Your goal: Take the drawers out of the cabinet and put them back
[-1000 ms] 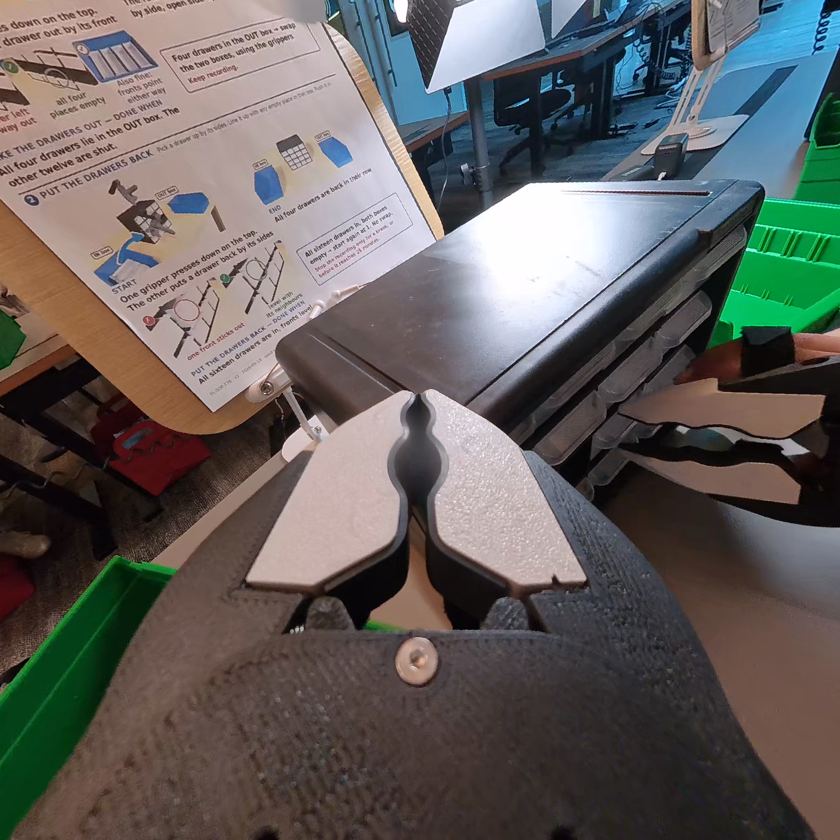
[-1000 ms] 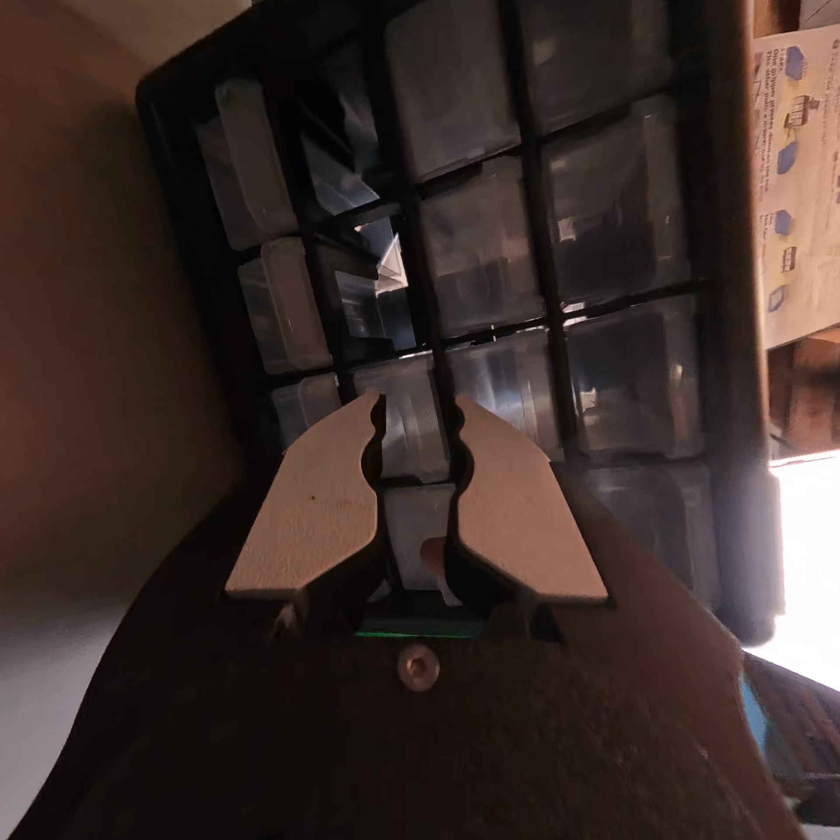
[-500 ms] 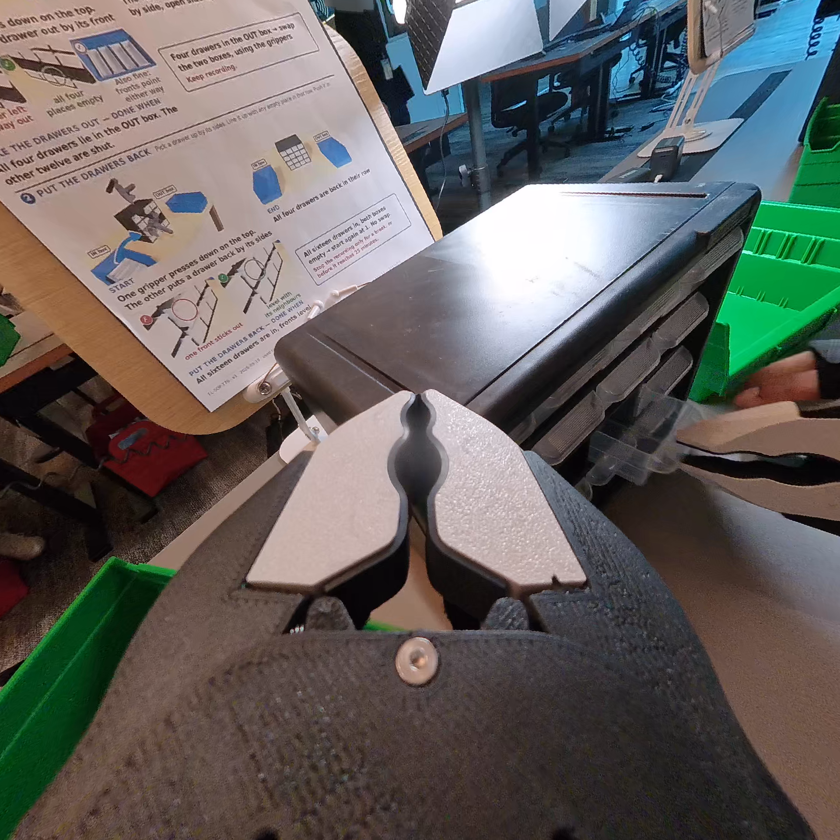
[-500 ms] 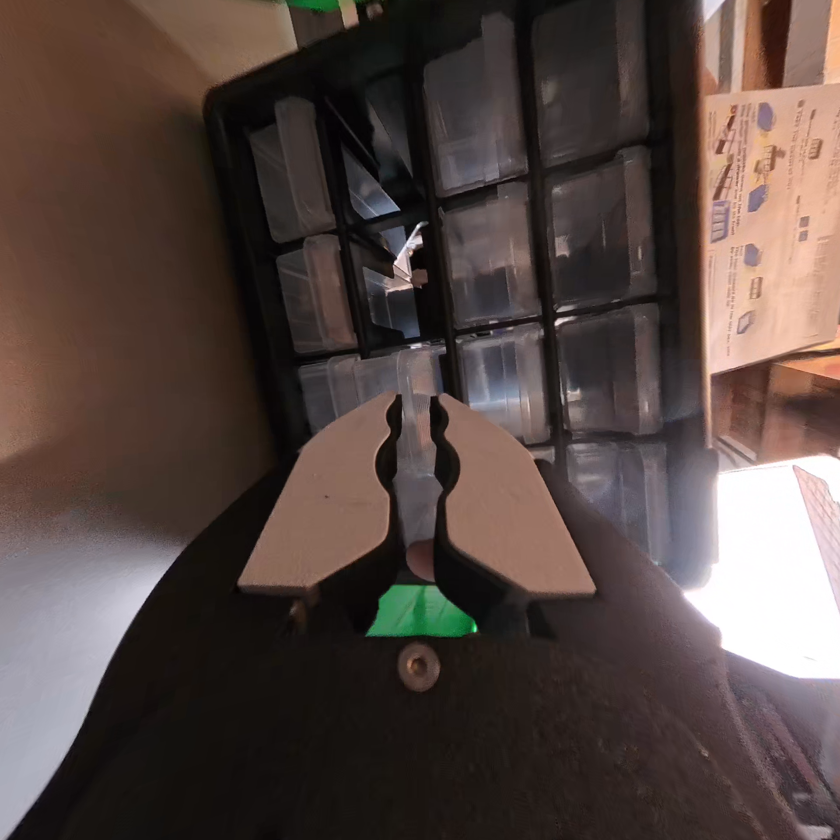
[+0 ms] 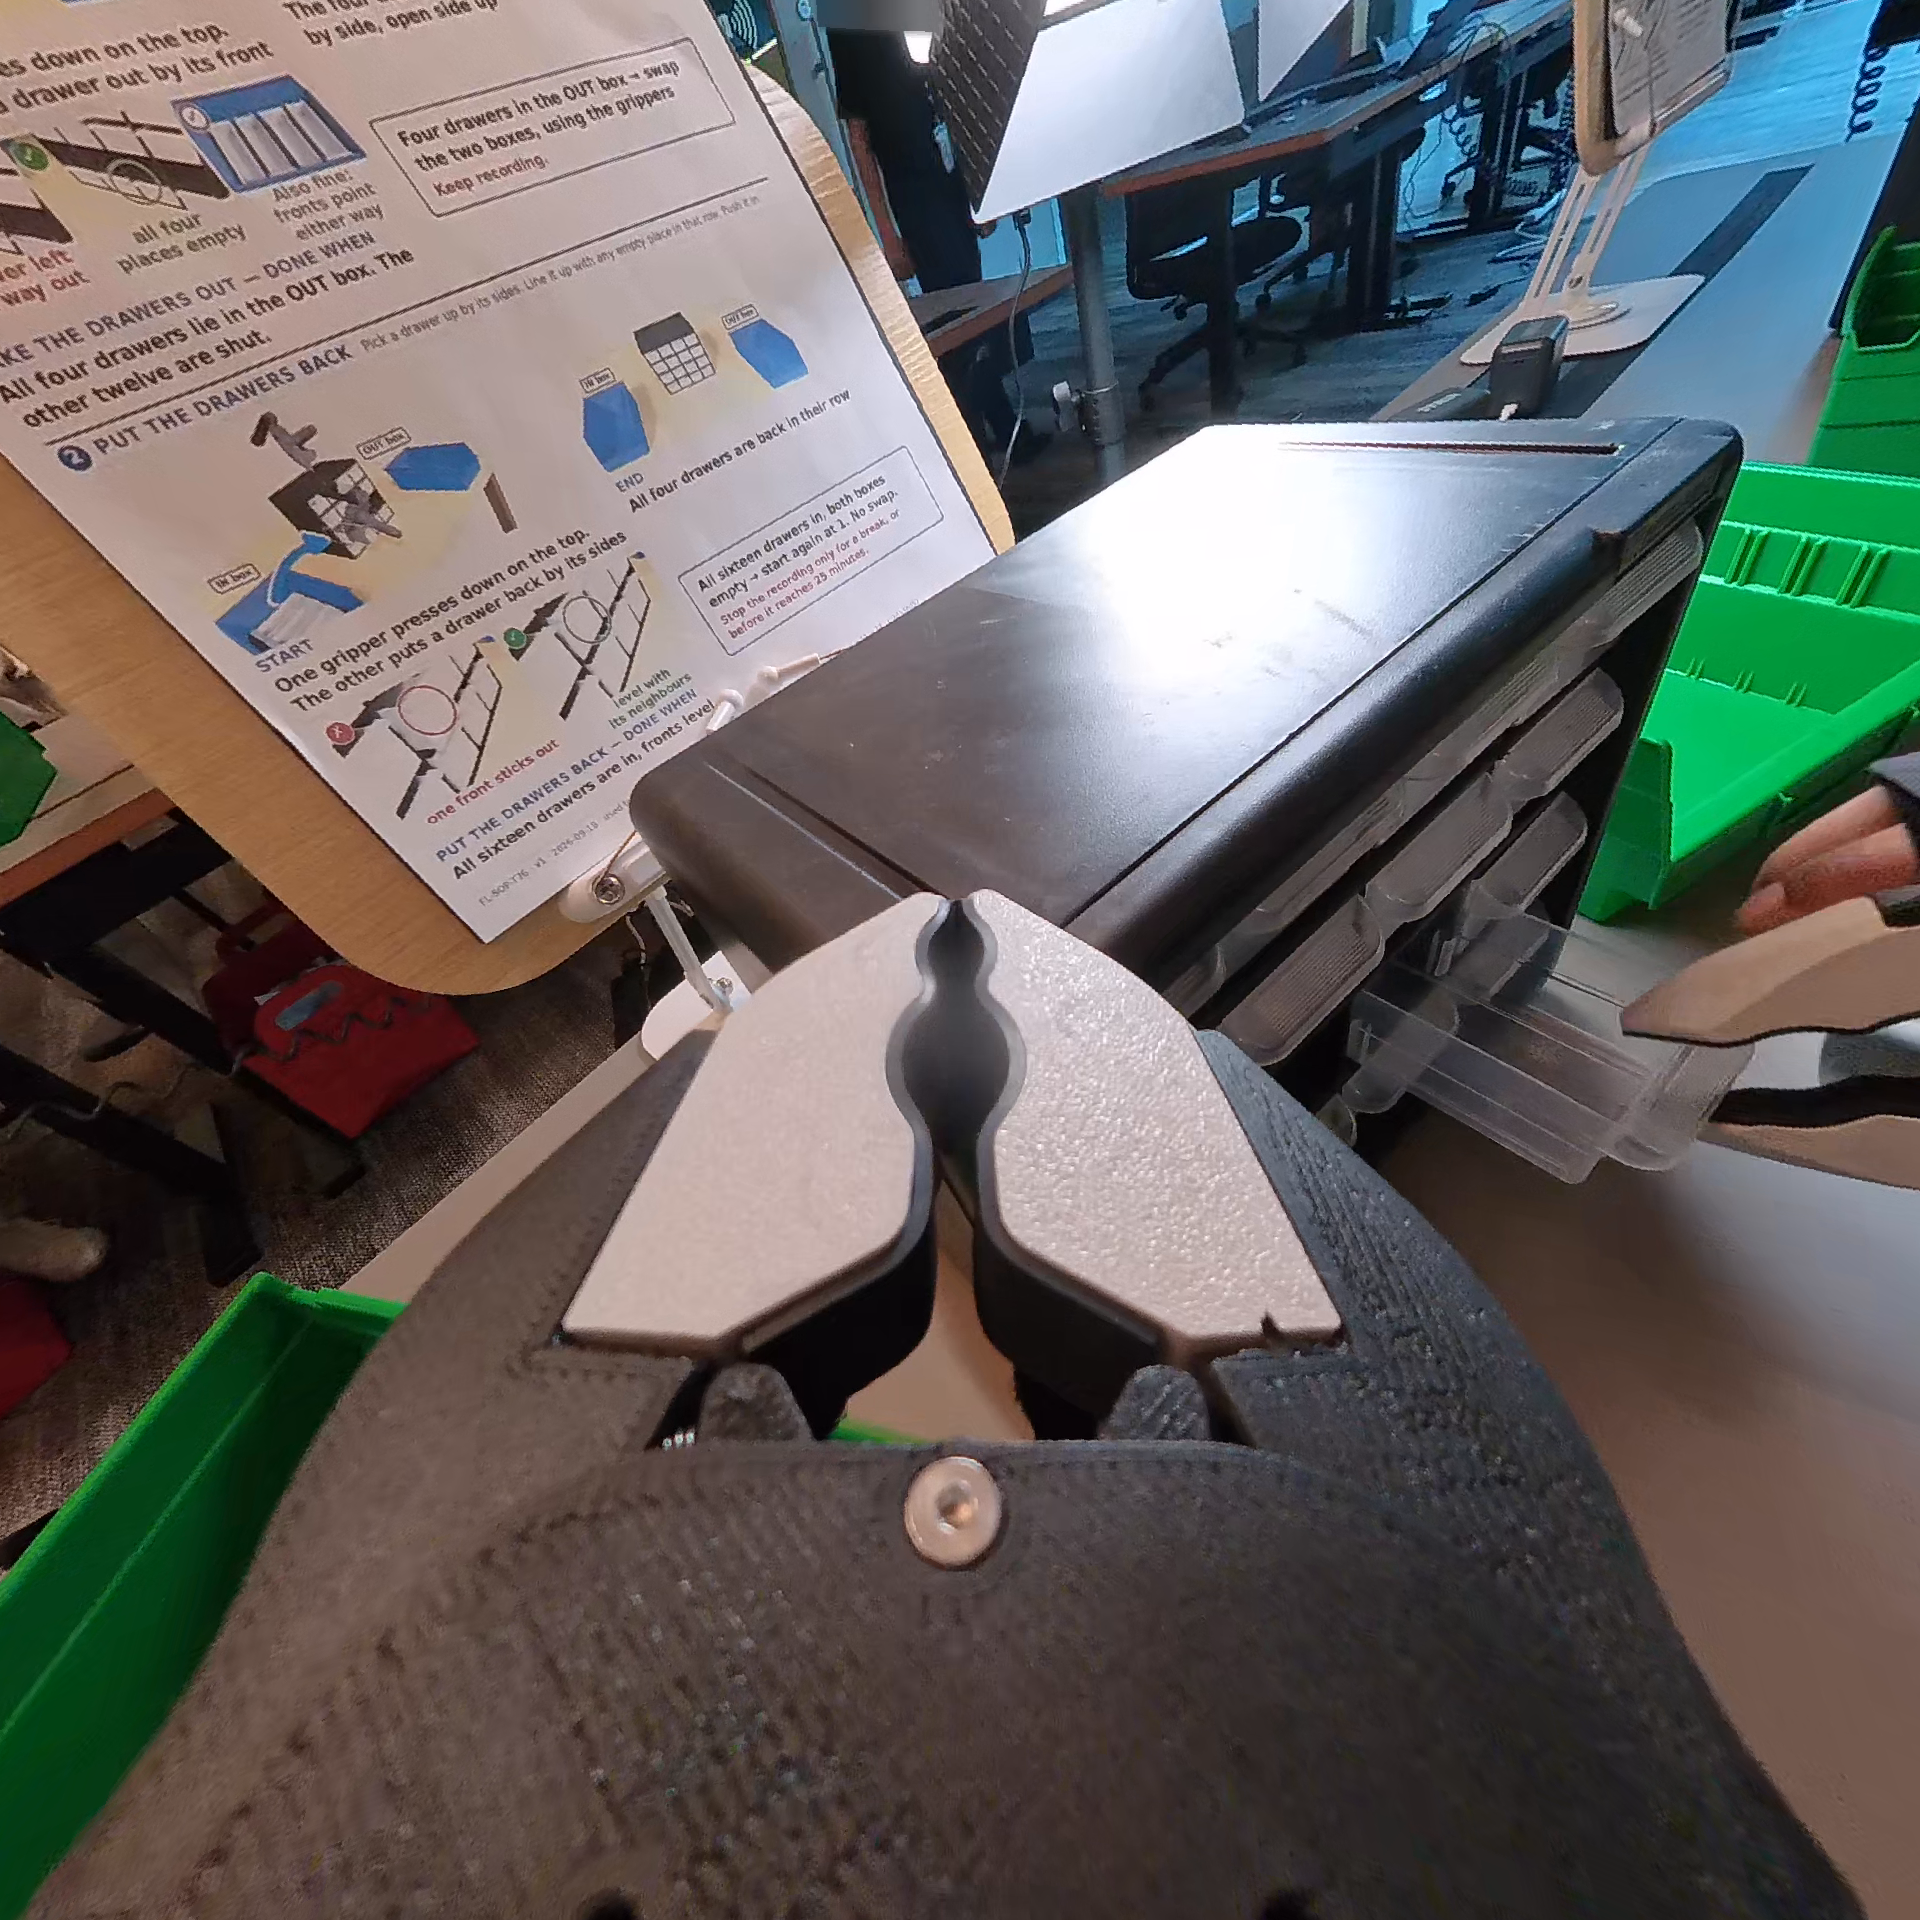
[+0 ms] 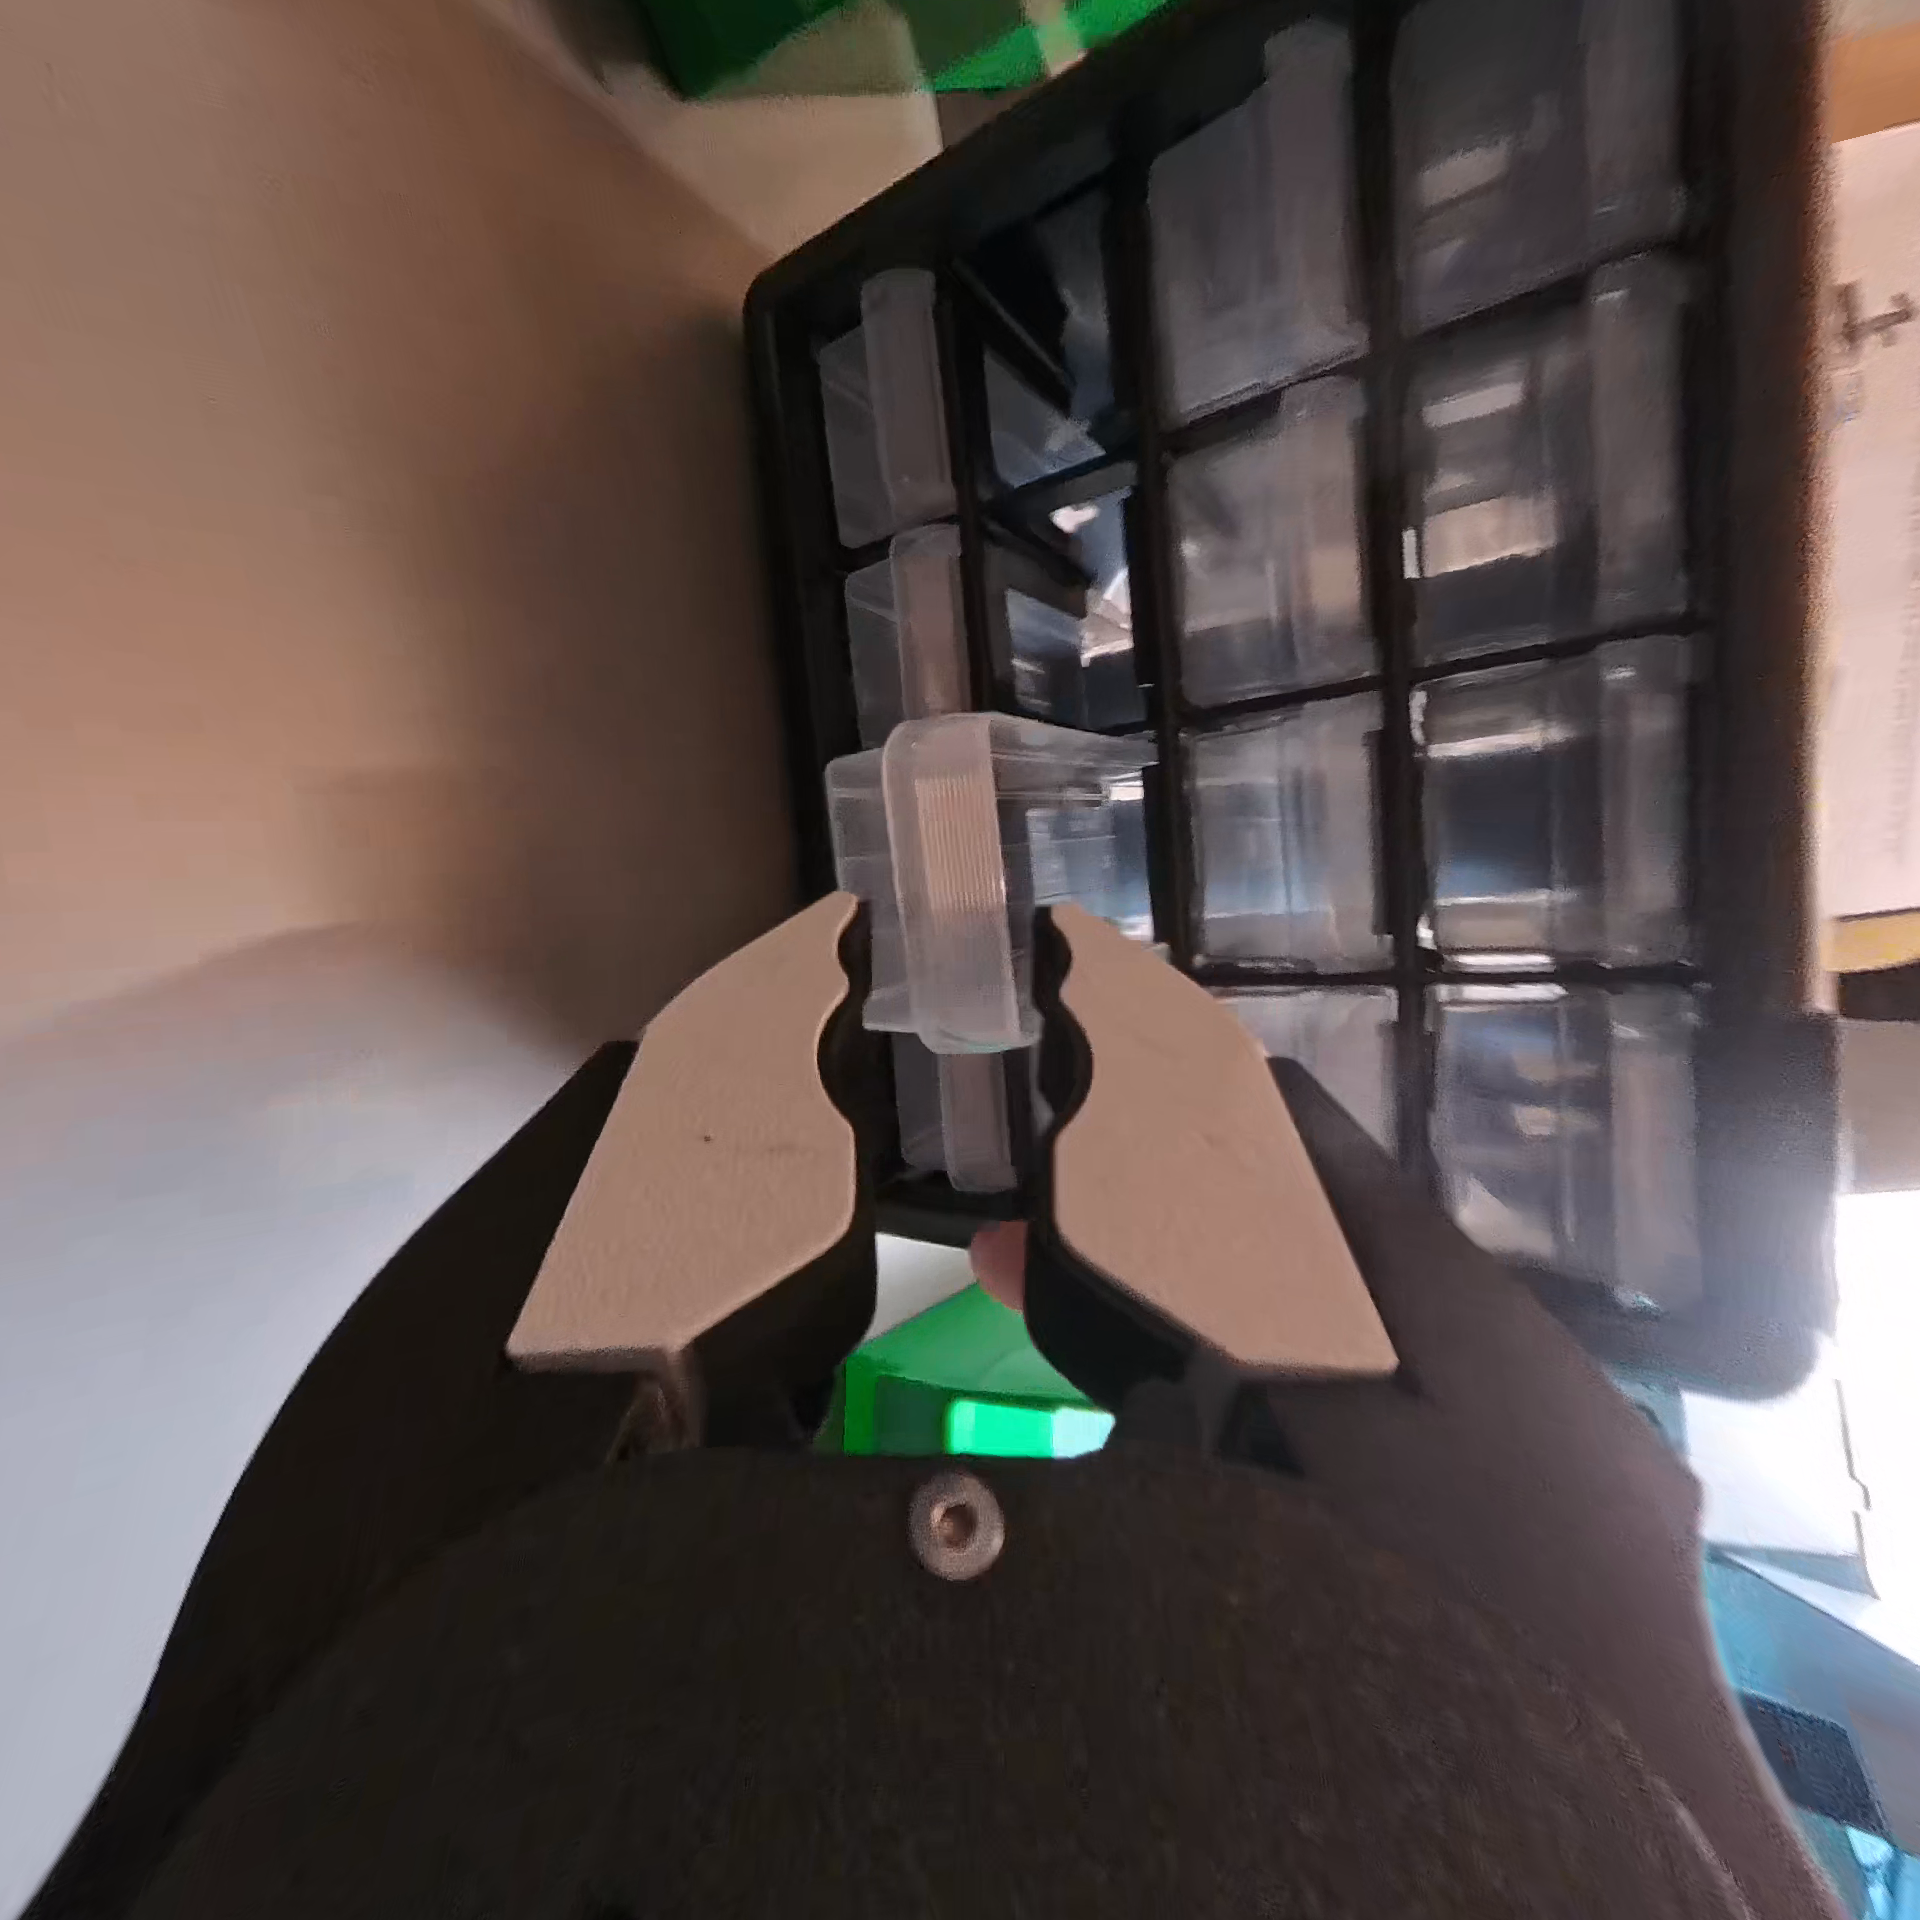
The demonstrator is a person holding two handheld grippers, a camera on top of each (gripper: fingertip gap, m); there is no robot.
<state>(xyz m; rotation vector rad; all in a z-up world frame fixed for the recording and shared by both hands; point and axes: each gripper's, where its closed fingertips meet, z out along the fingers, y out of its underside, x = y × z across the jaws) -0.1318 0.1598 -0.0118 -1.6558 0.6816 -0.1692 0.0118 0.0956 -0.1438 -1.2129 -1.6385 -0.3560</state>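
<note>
While right tongs (image 6: 951,1023) clamp the clear drawer (image 6: 935,883) front, pull straight out w/o twisting. Left tongs (image 5: 954,920), closed & empty, should press the cabinet (image 5: 1195,665) top.

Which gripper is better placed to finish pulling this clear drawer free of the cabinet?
Right. The right gripper already clamps the half-out clear drawer by its front; the left gripper is shut at the cabinet top's near edge.

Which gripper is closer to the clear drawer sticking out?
The right gripper: it is shut on the clear drawer by its front. The left gripper is shut and sits by the cabinet top's near edge.
</note>
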